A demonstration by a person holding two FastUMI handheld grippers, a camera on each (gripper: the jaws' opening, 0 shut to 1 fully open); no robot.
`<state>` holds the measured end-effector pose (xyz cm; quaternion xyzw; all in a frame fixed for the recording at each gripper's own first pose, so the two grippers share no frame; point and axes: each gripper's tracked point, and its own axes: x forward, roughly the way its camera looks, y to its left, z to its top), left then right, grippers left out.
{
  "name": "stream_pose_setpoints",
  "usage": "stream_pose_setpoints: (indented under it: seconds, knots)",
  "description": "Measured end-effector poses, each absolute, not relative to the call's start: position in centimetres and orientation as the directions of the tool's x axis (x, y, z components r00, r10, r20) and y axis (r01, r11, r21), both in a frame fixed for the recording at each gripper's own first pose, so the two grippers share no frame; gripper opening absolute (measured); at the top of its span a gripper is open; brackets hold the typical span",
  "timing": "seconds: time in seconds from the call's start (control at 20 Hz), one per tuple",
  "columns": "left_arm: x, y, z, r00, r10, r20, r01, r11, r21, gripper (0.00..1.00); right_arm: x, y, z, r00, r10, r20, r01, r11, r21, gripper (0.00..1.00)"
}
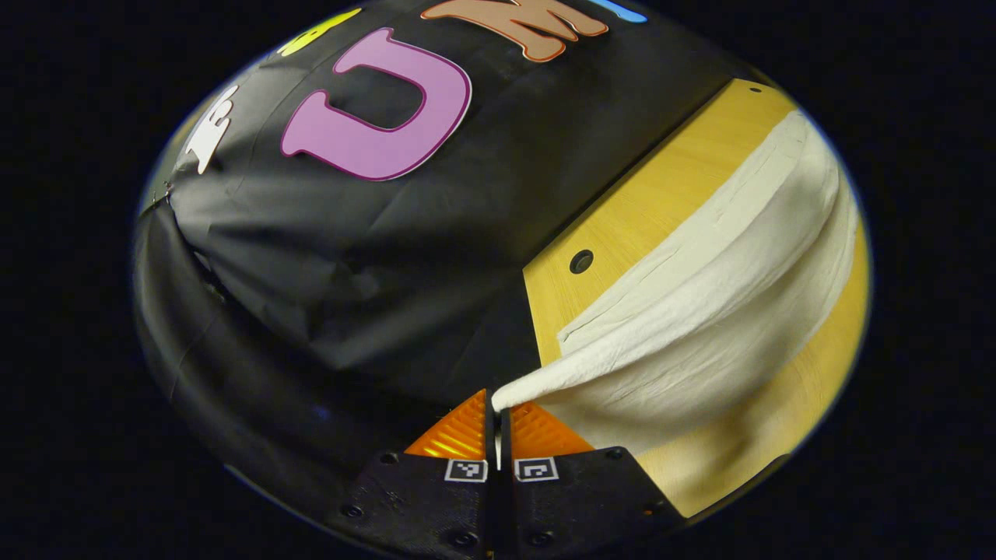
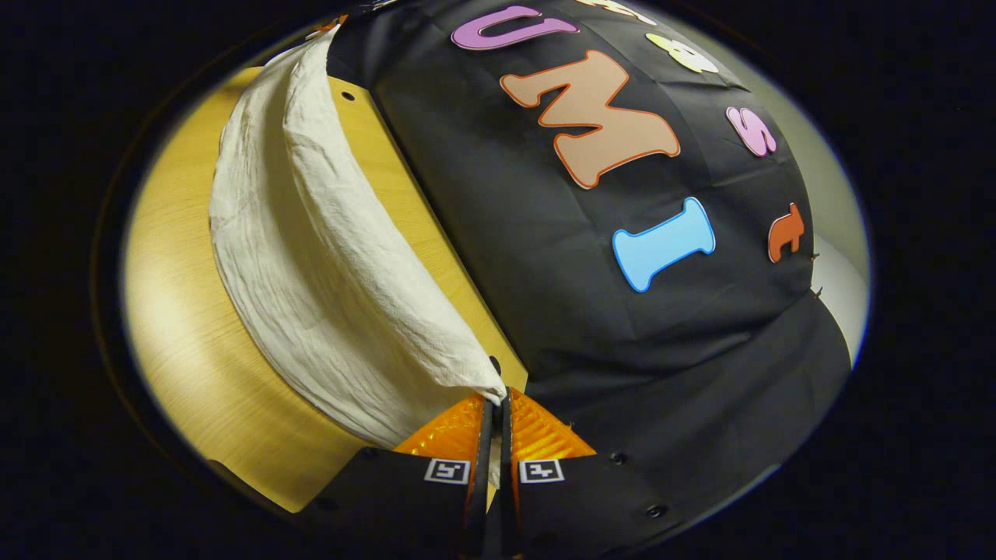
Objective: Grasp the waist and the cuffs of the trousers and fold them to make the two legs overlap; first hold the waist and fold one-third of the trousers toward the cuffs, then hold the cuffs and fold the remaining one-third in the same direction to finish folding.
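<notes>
White trousers lie stretched along the wooden table, with one long edge lifted off it. In the left gripper view my left gripper is shut on a corner of that raised edge, and the cloth runs away to the right. The right gripper view has the same trousers running off to the left, with my right gripper shut on their other end corner. The fabric sags in a curve between the two pinched corners. Whether each corner is waist or cuff cannot be told.
The table's far edge runs close beside the trousers, with small round holes in the wood. Beyond that edge hangs the black cloth booth wall. Bare wood lies on the near side of the trousers.
</notes>
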<state>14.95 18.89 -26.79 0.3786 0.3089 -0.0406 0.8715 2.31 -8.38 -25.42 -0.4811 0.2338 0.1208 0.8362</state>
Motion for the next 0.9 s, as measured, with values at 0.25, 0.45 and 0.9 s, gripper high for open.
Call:
stream_pose_setpoints:
  seconds: [0.25, 0.45, 0.9]
  knots:
    - [18.1, 17.2, -31.3, 0.767, 0.143, -0.625, 0.374, 0.692, 0.617, 0.0, 4.3, -8.2, -30.2, 0.795, -0.048, -0.605, -0.499, 0.515, -0.697, 0.09]
    - [19.8, 16.0, -35.3, 0.726, 0.128, -0.675, 0.413, 0.703, 0.578, 0.0, 6.2, -7.7, -34.7, 0.735, -0.068, -0.675, -0.555, 0.512, -0.656, 0.09]
    - [22.2, 14.3, -40.3, 0.714, 0.132, -0.687, 0.408, 0.719, 0.563, 0.0, 9.3, -7.3, -40.0, 0.694, -0.158, -0.703, -0.52, 0.565, -0.641, 0.06]
